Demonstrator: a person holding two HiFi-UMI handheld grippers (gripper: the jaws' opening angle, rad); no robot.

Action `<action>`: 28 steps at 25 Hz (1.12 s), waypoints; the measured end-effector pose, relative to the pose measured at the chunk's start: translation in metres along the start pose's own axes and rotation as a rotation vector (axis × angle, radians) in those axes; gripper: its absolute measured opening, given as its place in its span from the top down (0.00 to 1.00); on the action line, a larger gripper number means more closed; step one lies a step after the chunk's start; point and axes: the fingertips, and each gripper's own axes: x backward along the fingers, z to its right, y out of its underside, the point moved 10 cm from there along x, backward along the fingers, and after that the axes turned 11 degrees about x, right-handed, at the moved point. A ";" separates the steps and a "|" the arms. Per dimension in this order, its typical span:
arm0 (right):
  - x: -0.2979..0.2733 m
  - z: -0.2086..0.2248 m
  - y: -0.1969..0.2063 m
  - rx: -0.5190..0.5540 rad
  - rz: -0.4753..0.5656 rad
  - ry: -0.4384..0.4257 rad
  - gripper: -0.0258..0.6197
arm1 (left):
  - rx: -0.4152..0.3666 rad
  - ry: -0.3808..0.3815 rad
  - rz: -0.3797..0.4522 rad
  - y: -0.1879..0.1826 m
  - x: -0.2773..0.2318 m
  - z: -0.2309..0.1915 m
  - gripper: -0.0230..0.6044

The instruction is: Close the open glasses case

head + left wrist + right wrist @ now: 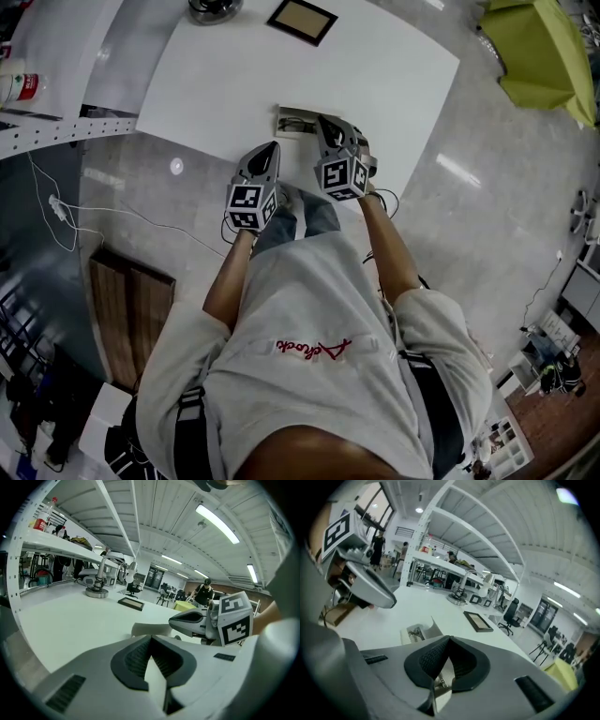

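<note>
1. On the bench [375, 66], close to its near edge and at 12 o'clock from the person, sits the case [298, 122]. It's open.
2. Right gripper view: the lid [435, 626] stands up on the case's right side, and the glasses [415, 633] lie in the bottom half.
3. Right tool [324, 122]: jaw tips are together, and I see nothing clamped between the pads.
4. In the head view its tip sits over the case's right end. Can't tell if it touches the case.
5. Something small and metallic shows through the slit below the right tool's tips. Can't tell what it is.
6. Left tool [273, 147]: jaw tips are together and it holds nothing. Only pale bench shows through its slit.
7. The left tool's tip is just over the bench's near edge, at 7 o'clock of the case and apart from it. Its body hangs over the floor.
8. Both tools slope down toward the bench, side by side. Their marker cubes are at the person's end.
9. Also on the bench: a picture frame [302, 21] lies flat at 12 o'clock of the case, well apart from it. A round metal base [214, 8] is at 11 o'clock, at the far edge.
10. A white shelf [56, 131] runs at 9 o'clock of the bench, with a bottle [21, 86] on it.
11. A yellow-green seat [544, 52] is on the floor at 2 o'clock, well off the bench.
</note>
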 end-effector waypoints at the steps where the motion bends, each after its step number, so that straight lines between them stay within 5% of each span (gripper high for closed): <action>1: 0.000 -0.001 -0.001 0.068 -0.008 -0.006 0.92 | 0.000 0.001 0.001 0.000 0.000 0.000 0.91; 9: -0.007 -0.014 -0.004 0.528 -0.046 -0.055 0.92 | -0.004 0.011 -0.002 0.002 -0.002 -0.002 0.91; 14: -0.008 -0.011 -0.002 0.532 -0.061 -0.062 0.92 | 0.002 0.014 0.005 0.001 -0.001 0.001 0.91; 16: -0.010 -0.010 -0.001 0.525 -0.068 -0.059 0.81 | 0.003 0.012 0.006 0.001 0.000 0.000 0.91; 21: -0.022 -0.009 0.001 0.542 -0.098 -0.080 0.77 | 0.001 0.003 0.000 0.001 0.001 -0.005 0.91; 25: -0.028 -0.005 0.004 0.552 -0.115 -0.097 0.77 | -0.001 0.003 0.000 0.002 0.001 -0.005 0.91; 28: -0.029 -0.007 0.005 0.569 -0.118 -0.094 0.89 | -0.002 0.002 -0.005 0.003 0.000 -0.006 0.91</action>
